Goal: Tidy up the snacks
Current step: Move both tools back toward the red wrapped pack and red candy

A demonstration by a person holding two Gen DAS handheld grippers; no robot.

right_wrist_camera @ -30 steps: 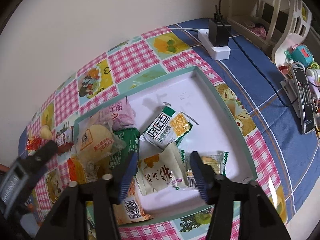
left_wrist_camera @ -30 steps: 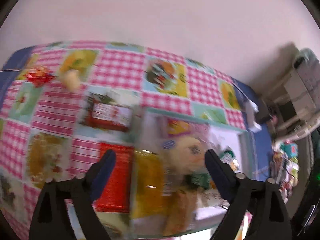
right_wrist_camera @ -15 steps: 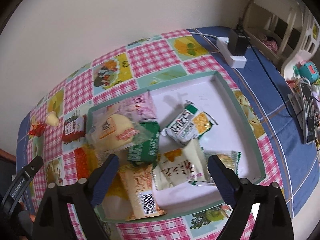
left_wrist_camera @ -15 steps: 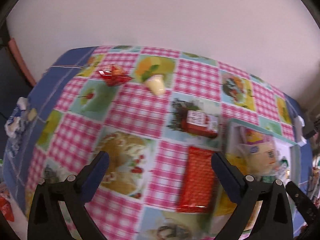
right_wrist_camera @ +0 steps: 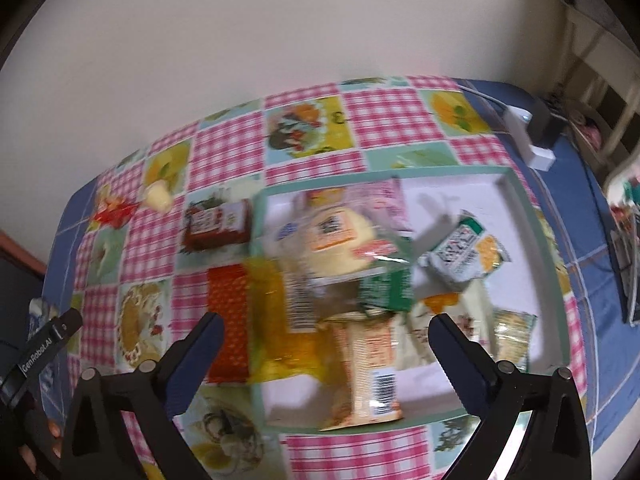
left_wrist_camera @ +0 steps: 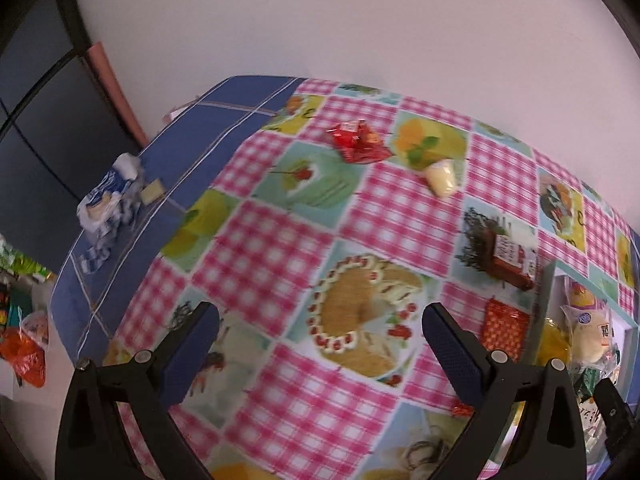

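My left gripper [left_wrist_camera: 320, 320] hangs open over bare checked tablecloth with nothing between its fingers. Beyond it lie a red crinkled wrapper [left_wrist_camera: 356, 142], a pale jelly cup [left_wrist_camera: 440, 178], a dark red packet [left_wrist_camera: 510, 262] and an orange-red packet [left_wrist_camera: 504, 328]. The green-rimmed tray [left_wrist_camera: 548, 280] shows at the right edge. The jaws of my right gripper [right_wrist_camera: 325, 322] are opening above the left half of the tray [right_wrist_camera: 520, 200], gripping nothing. Below it are piled a bun packet [right_wrist_camera: 336, 240], a yellow packet [right_wrist_camera: 272, 312] and an orange packet [right_wrist_camera: 372, 376]. A green-white packet [right_wrist_camera: 464, 256] lies apart.
A blue-white wrapper [left_wrist_camera: 108, 196] lies on the blue cloth near the table's left edge. A white power strip [right_wrist_camera: 532, 136] with a black plug sits behind the tray by the wall. Dark flat devices [right_wrist_camera: 628, 272] lie at the far right.
The left gripper swung left, away from the tray, to the bare tablecloth. The right gripper's jaws spread wide and it shifted toward the tray's left half; the packet between them now lies free.
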